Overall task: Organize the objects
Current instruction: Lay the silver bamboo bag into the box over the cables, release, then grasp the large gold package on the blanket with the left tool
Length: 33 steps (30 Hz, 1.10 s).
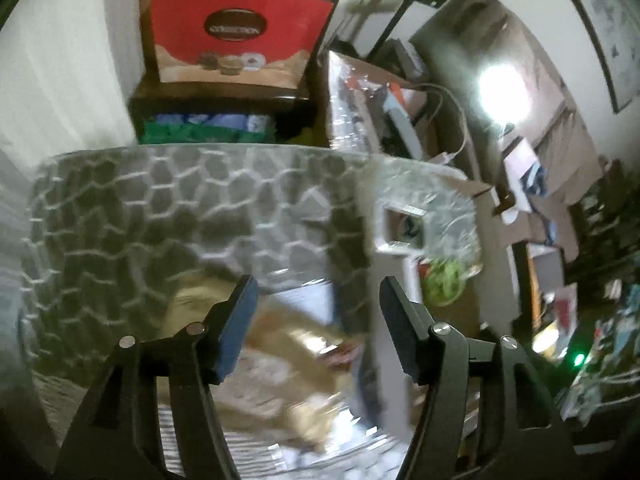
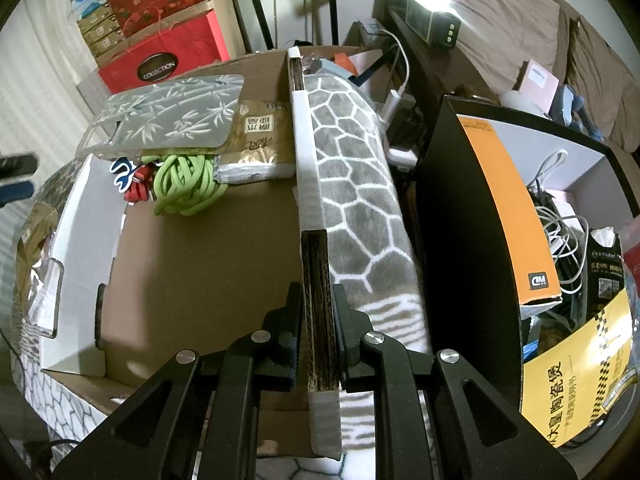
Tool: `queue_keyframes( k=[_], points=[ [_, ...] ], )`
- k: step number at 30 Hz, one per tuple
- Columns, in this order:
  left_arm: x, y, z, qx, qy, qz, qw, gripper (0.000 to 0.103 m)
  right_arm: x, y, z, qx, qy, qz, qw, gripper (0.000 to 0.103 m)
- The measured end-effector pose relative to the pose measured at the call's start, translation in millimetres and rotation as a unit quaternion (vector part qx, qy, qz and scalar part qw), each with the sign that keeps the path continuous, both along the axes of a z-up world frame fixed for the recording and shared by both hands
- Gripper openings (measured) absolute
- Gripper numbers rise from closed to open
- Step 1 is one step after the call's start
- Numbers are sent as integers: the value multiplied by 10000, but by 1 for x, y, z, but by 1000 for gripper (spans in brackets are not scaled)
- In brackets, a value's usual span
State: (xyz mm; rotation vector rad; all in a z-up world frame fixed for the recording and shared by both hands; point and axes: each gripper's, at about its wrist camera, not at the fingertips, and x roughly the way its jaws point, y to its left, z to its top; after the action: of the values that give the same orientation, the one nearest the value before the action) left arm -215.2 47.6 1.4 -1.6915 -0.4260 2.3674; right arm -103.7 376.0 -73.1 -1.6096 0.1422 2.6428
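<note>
My right gripper (image 2: 317,304) is shut on the right wall (image 2: 310,184) of an open cardboard box (image 2: 208,264). Inside the box, at its far end, lie a clear phone case with a bamboo print (image 2: 168,116), a coiled green cable (image 2: 188,188), a gold packet (image 2: 258,140) and a small red and blue item (image 2: 132,184). My left gripper (image 1: 316,312) is open and empty above blurred golden packets (image 1: 304,344), facing the grey cobble-pattern blanket (image 1: 180,216). The left fingertips (image 2: 18,178) show at the left edge of the right wrist view.
The grey patterned blanket (image 2: 352,184) lies under and beside the box. A black box with an orange sleeve (image 2: 500,208) full of white cables stands at the right. Red gift boxes (image 2: 160,56) are stacked at the back left. A white charger (image 2: 396,98) lies behind the blanket.
</note>
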Motion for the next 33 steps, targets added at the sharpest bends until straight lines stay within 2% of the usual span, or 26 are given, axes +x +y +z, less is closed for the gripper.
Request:
queue_keyframes(
  k=[6,11,16,19,20,22,25,28,33],
  points=[
    [17,-38,-12,-234,-128,-186,9995,65,2,-3,-2,-35,-16,-16,10000,14],
    [28,-57,-27,-481,-224,-209,9984,65,2,-5,-2,0,-26,-16,10000,14],
    [32,-54,-45,-446,-336,-585,9967,65,2,-5,-2,3,-30,-25,10000,14],
    [32,-51,-51,-469,-311,-657,9963,64,2,-4,-3,9,-31,-21,10000,14],
    [31,-51,-52,-437,-295,-666,9964,63,2,-4,-3,11,-31,-23,10000,14],
    [30,-52,-55,-284,-311,-664,9969,42,2,-4,-3,10,-30,-20,10000,14],
    [29,-57,-54,-224,-243,-564,9979,26,2,-3,-4,20,-36,-21,10000,14],
    [31,-67,-52,71,-213,-461,9987,18,3,-2,-4,9,-32,-30,10000,14],
    [33,-78,-47,404,-182,-169,9989,13,4,0,-5,-6,-16,-36,10000,14]
  ],
)
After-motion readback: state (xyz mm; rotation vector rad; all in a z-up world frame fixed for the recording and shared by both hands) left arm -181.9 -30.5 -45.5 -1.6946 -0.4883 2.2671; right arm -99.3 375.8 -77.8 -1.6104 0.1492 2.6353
